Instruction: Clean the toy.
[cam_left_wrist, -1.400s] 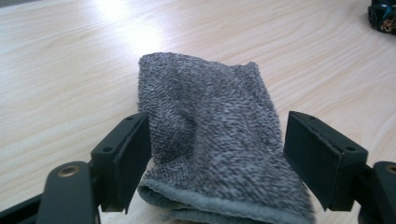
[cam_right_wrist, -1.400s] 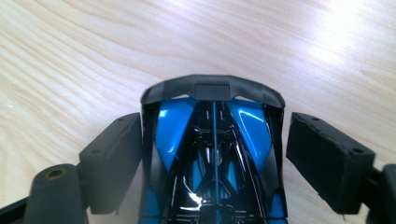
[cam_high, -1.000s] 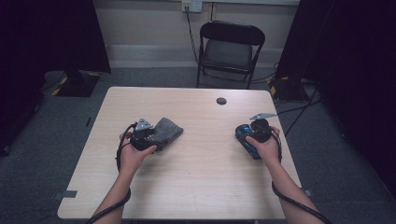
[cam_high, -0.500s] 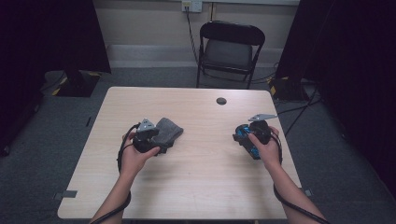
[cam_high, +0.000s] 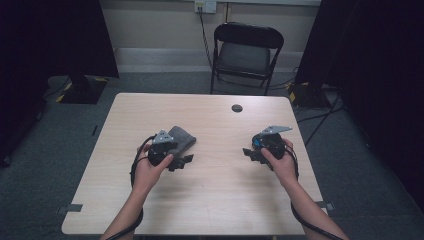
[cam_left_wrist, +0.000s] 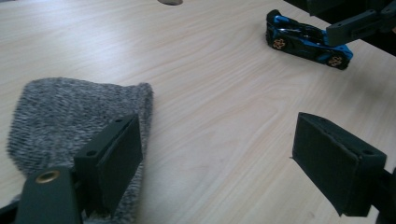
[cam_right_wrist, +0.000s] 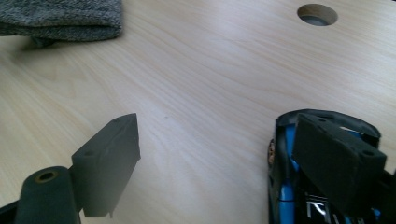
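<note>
On the pale wooden table (cam_high: 210, 200) I keep both grippers low, jaws spread wide and holding nothing. My left gripper (cam_left_wrist: 233, 163) has just been opening beside the grey knitted sock (cam_left_wrist: 70, 116); my right gripper (cam_right_wrist: 215, 158) hovers by the blue toy racing car (cam_left_wrist: 306, 41). Next, I judge, each must close on its item. Beyond, a round cable hole (cam_high: 237, 108) and black folding chair (cam_high: 245, 50) obstruct nothing.

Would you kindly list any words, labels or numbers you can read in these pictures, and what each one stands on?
None can be read.
The blue toy car bears a white mark near its lower end in the right gripper view, too blurred to read.
The grey knitted sock carries no lettering.
</note>
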